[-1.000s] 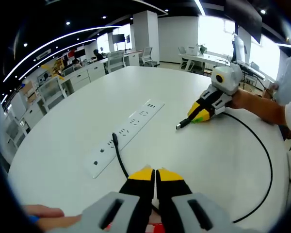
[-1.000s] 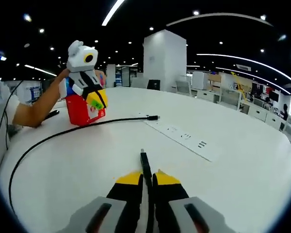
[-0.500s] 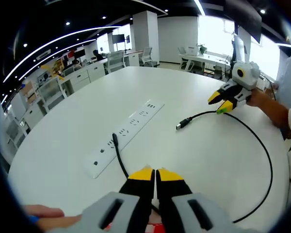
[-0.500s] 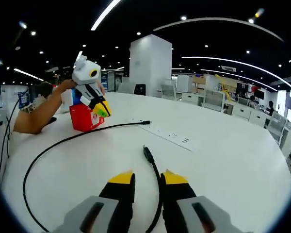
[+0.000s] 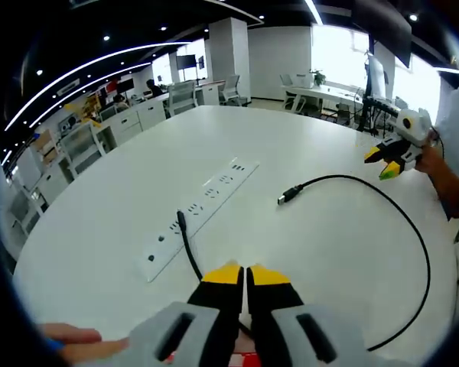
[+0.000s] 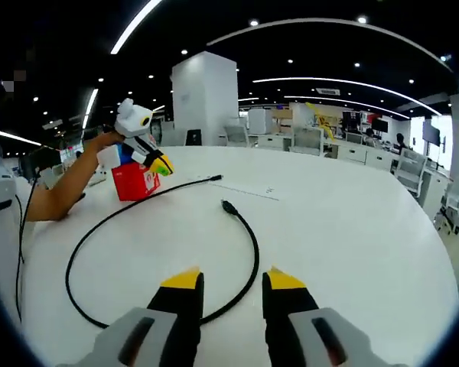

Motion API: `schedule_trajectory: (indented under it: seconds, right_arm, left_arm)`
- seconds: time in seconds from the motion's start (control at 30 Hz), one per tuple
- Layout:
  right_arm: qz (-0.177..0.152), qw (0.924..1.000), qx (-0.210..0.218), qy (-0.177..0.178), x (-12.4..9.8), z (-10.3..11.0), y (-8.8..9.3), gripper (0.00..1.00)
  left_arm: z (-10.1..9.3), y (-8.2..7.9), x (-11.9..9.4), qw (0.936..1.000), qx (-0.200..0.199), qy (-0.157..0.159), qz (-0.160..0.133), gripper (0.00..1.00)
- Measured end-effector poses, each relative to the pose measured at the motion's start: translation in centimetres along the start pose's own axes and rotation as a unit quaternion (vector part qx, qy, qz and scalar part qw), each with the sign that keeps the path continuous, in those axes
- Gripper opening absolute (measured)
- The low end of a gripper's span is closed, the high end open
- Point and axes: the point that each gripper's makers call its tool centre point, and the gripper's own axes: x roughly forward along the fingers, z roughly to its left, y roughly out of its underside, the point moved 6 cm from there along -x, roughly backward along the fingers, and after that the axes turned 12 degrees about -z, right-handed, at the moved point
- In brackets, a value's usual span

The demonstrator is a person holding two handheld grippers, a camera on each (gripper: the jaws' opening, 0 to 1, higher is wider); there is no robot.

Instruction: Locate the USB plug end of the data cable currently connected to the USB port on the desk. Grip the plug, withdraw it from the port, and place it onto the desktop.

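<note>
The black cable's free USB plug [image 5: 289,196] [image 6: 229,206] lies loose on the white desktop [image 5: 314,252]. From it the cable [image 5: 422,252] [image 6: 99,225] sweeps in a wide loop, and its other end [image 5: 181,220] sits at the white power strip [image 5: 214,191]. My right gripper [image 6: 231,280] [image 5: 379,164] is open and empty, drawn well back from the plug. My left gripper [image 5: 245,274] [image 6: 164,164] has its jaws shut. The cable runs beneath its tips, and I cannot tell whether it touches them.
A red box [image 6: 130,182] stands under the left gripper, and a person's arm [image 6: 61,183] reaches to it. The power strip [image 6: 249,189] lies beyond the plug. Office desks and chairs [image 5: 138,107] fill the room behind the round table.
My right gripper was shut on the USB plug; it opened, left the plug on the desktop and drew back away from it. The left gripper has stayed put.
</note>
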Motion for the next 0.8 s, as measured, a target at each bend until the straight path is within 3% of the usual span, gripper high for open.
schedule_trajectory:
  seconds: [0.53,0.8]
  right_arm:
    - [-0.003,0.9993,0.001,0.038,-5.7,1.8,0.4,0.35]
    - [-0.002,0.9989,0.001,0.047,-7.3,2.8,0.4,0.37]
  left_arm:
    - [-0.1,0.0,0.0,1.0,-0.001,0.0,0.002,0.03]
    - [-0.1,0.0,0.0,1.0,-0.001,-0.001,0.001,0.03]
